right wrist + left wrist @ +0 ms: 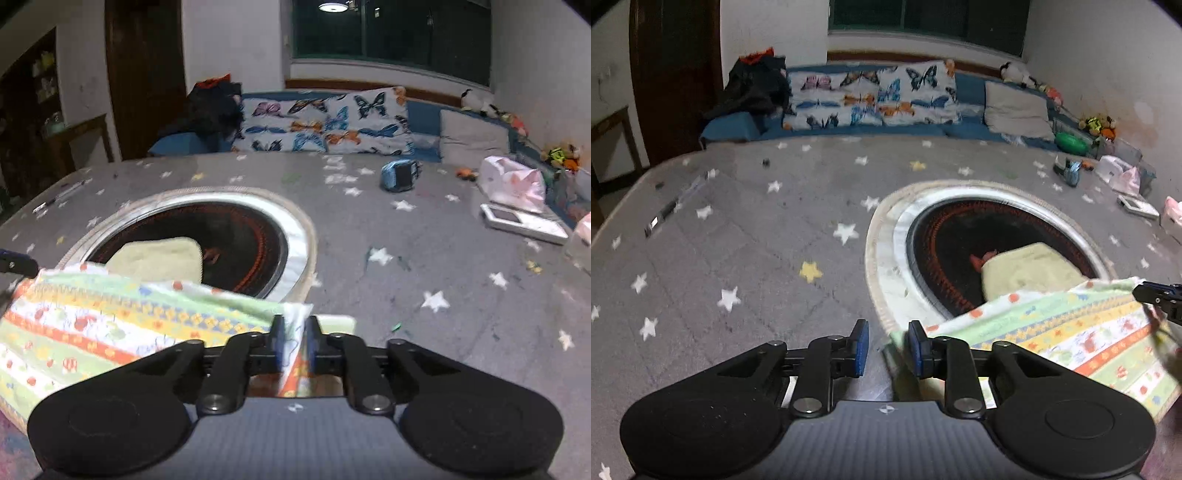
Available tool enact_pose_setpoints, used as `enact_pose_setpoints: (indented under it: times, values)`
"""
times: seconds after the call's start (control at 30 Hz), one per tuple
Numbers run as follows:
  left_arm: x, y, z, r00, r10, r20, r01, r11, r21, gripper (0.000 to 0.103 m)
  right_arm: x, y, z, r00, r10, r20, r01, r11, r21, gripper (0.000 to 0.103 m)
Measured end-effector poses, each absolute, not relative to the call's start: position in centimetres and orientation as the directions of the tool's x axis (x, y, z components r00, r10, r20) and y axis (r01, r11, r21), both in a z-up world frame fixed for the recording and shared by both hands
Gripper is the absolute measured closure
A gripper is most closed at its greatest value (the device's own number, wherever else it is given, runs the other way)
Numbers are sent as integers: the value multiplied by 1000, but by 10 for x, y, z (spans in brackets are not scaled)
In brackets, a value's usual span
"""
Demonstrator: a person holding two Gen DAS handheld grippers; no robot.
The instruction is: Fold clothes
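Grey star-print bedding [738,229] across a wide bed, butterfly pillows [871,96] and a dark window [391,37] behind. Round black mat [207,236] with a pale rim laid flat on the bedding, presumably as the folding spot. On it, a pale yellow garment [162,258], already folded and parked out of the way. Just in front, overlapping the mat's near edge, the striped cloth [110,325] with orange, green and yellow bands, lifted off the surface and stretched between both tools.

Right gripper [294,341]: pinched down on the cloth's corner, fabric bunched between the blue pads [279,343], likely to keep that corner fixed so the edge stays straight. Left gripper [888,349]: pads parted with a clear gap, the cloth's other corner lying against the inner face of one pad [916,349] but not squeezed; no visible clamp, so probably mid-regrip or just reaching for the hem. Both tools angled downward toward the bed, side by side, suited to carrying one edge over onto the other.

Scattered toys [400,175], a pink bag [513,181] and a white device [524,221] well apart to the side, clear of the fold.

Judged stage: early in folding this piece, second grip not yet secured.
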State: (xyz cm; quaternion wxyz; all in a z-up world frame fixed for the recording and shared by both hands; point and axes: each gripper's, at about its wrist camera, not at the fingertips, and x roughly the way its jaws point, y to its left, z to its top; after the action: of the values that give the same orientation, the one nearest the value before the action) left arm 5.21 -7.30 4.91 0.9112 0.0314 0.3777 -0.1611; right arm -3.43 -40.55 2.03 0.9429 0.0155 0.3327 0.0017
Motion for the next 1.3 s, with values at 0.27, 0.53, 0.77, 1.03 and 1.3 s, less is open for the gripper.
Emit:
enact_pose_setpoints:
  times: [0.27, 0.53, 0.77, 1.03, 1.3]
  values:
    - [46, -119, 57, 596, -436, -674, 441, 879, -178, 78, -23, -383, 39, 786, 176, -592, -135, 984, 114, 86]
    - [61, -138, 30, 571, -399, -718, 414, 895, -168, 78, 5, -363, 13, 728, 241, -642, -182, 971, 158, 87]
    - [37, -132, 44, 588, -444, -676, 439, 877, -194, 78, -19, -353, 30, 737, 279, -615, -244, 959, 142, 86]
    - [-5, -142, 40, 568, -490, -662, 505, 842, -190, 78, -43, -316, 28, 684, 374, -626, -367, 918, 148, 86]
    - [-35, -126, 31, 576, -496, -650, 500, 843, -200, 78, -88, -305, 32, 683, 391, -617, -429, 898, 94, 85]
